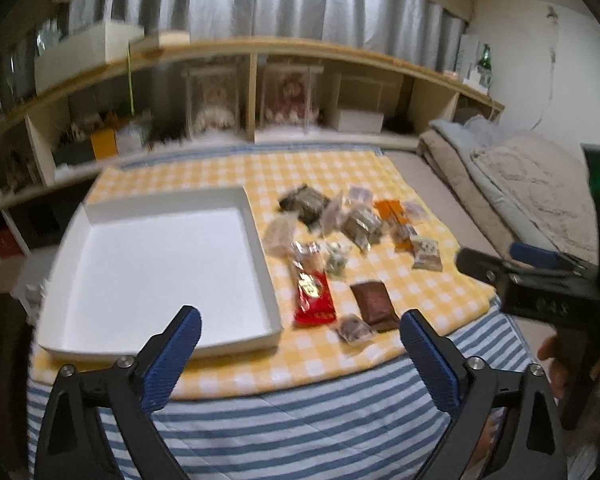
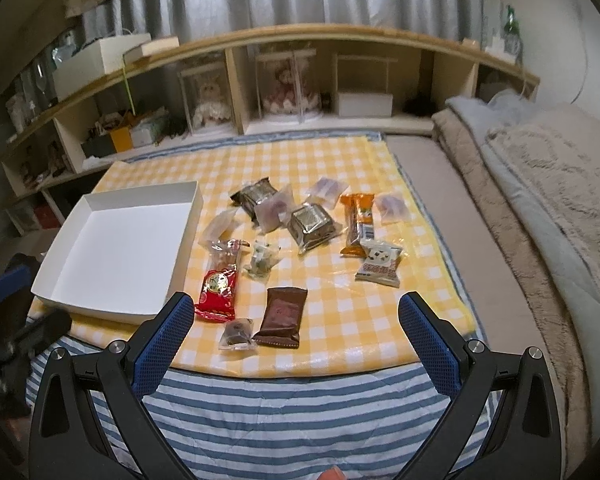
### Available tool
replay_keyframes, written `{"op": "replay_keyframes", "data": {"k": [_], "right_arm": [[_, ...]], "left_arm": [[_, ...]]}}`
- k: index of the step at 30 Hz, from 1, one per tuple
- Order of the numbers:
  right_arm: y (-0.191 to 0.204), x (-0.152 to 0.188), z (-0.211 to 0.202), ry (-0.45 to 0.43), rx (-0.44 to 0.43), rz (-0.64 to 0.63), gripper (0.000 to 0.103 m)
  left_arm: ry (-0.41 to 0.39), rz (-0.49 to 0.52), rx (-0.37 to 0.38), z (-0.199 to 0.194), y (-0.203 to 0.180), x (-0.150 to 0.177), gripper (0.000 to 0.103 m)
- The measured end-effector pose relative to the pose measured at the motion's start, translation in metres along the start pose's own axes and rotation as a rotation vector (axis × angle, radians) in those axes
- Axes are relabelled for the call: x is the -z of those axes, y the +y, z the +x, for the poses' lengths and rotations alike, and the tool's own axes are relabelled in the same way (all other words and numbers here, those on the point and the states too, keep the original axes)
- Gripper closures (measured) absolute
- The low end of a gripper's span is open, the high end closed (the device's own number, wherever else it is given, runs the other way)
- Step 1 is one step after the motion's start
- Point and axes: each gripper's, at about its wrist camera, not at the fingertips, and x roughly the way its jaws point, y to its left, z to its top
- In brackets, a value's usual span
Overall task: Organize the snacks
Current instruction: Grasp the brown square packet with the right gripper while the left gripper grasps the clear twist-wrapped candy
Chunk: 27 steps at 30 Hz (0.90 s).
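A table [image 2: 332, 344] fills the middle of both views, covered by a yellow checked cloth [image 2: 380, 320] laid over a blue striped cover [image 2: 284, 412]. On the cloth's left part sits a shallow white box [image 2: 112, 304], open at the top with nothing inside. To its right the snacks lie loose on the cloth, none touching the box: an orange packet [image 2: 356, 224] far right, a brown wrapper [image 2: 282, 316] near the front edge, a red packet [image 2: 217, 290] just beside the box's right wall, a white patterned packet [image 2: 380, 266] right of centre, and a small clear-wrapped dark sweet [image 2: 236, 332] touching the brown wrapper's left side (the farther wrappers blur in the left view). The right tongs [image 2: 296, 308] hover released over the table's near edge, grasping nothing. The left tongs [image 1: 300, 322] are likewise spread wide and unloaded, near the box's front corner.
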Motion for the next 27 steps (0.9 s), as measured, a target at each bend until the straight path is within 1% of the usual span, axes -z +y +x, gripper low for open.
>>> {"op": "replay_keyframes", "data": {"k": [4, 6, 7, 10, 13, 16, 21, 24, 27], "right_arm": [[-0.014, -0.010, 0.041, 0.126, -0.062, 0.054, 0.000], [-0.017, -0.010, 0.057, 0.176, -0.081, 0.068, 0.009], [-0.020, -0.010, 0.071, 0.217, -0.098, 0.079, 0.017], [-0.025, -0.007, 0.094, 0.304, -0.133, 0.114, 0.025], [-0.022, -0.004, 0.117, 0.383, -0.176, 0.133, 0.030], [-0.018, -0.002, 0.139, 0.447, -0.214, 0.154, 0.031], [-0.013, 0.003, 0.169, 0.526, -0.186, 0.154, 0.033], [-0.012, 0.008, 0.181, 0.570, -0.176, 0.156, 0.040], [-0.008, 0.015, 0.190, 0.608, -0.162, 0.128, 0.043]], "left_arm": [[0.095, -0.095, 0.035, 0.027, 0.004, -0.009, 0.019], [0.127, -0.143, 0.048, 0.039, 0.005, -0.011, 0.021], [0.140, -0.163, 0.050, 0.045, 0.005, -0.011, 0.023], [0.177, -0.190, 0.054, 0.063, 0.000, -0.010, 0.030], [0.193, -0.211, 0.054, 0.084, -0.006, -0.006, 0.034], [0.198, -0.232, 0.053, 0.107, -0.012, -0.002, 0.038], [0.216, -0.258, 0.046, 0.141, -0.023, 0.011, 0.042], [0.229, -0.281, 0.043, 0.157, -0.027, 0.018, 0.044], [0.232, -0.299, 0.040, 0.171, -0.031, 0.023, 0.045]]}}
